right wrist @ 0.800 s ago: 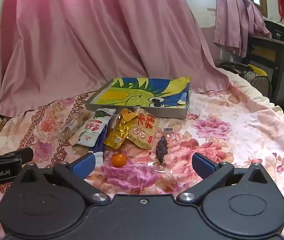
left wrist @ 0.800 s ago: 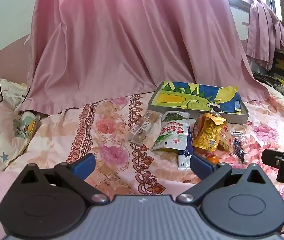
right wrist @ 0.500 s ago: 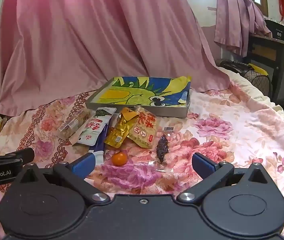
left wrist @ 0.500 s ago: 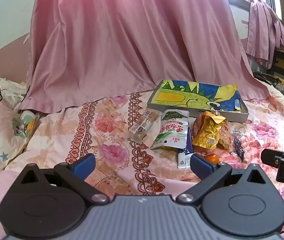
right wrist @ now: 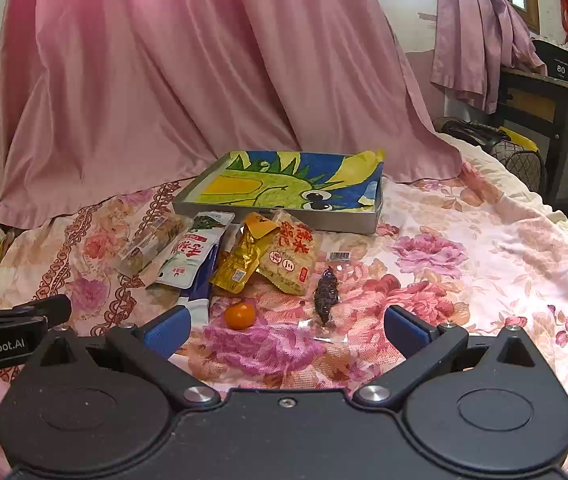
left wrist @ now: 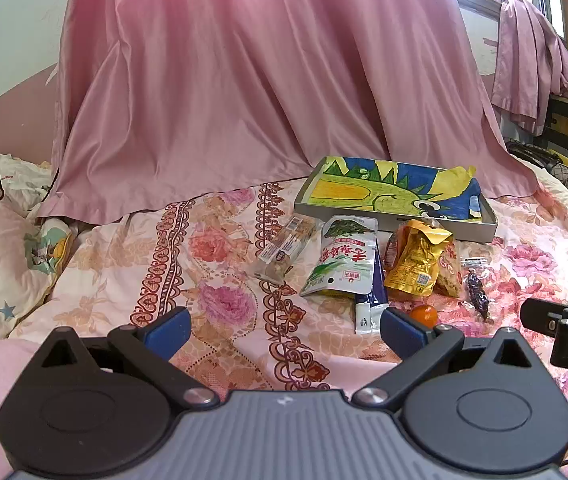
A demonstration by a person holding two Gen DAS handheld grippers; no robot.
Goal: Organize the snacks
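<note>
A shallow grey box point(left wrist: 391, 222) point(right wrist: 284, 216) lined with a green-and-blue cartoon drawing lies on the floral bedspread. In front of it sits a heap of snacks: a clear biscuit bar point(left wrist: 285, 250) point(right wrist: 150, 242), a white-green pouch point(left wrist: 343, 258) point(right wrist: 192, 250), a blue tube point(left wrist: 371, 304) point(right wrist: 202, 280), a gold packet point(left wrist: 417, 264) point(right wrist: 244, 258), a rice-cracker pack point(right wrist: 289, 258), a small orange point(left wrist: 423, 314) point(right wrist: 240, 315) and a dark wrapped sweet point(left wrist: 477, 294) point(right wrist: 325, 294). My left gripper point(left wrist: 284, 328) and right gripper point(right wrist: 285, 326) both hover open before the heap, holding nothing.
A pink curtain point(left wrist: 252, 92) hangs down onto the bed behind the box. A patterned pillow point(left wrist: 0, 248) lies at the left. A dark desk point(right wrist: 543, 108) and a mesh fan point(right wrist: 519, 164) stand beyond the bed's right edge.
Both grippers have edged slightly forward toward the snack heap; their jaws stay wide apart. Nothing on the bed has moved.
</note>
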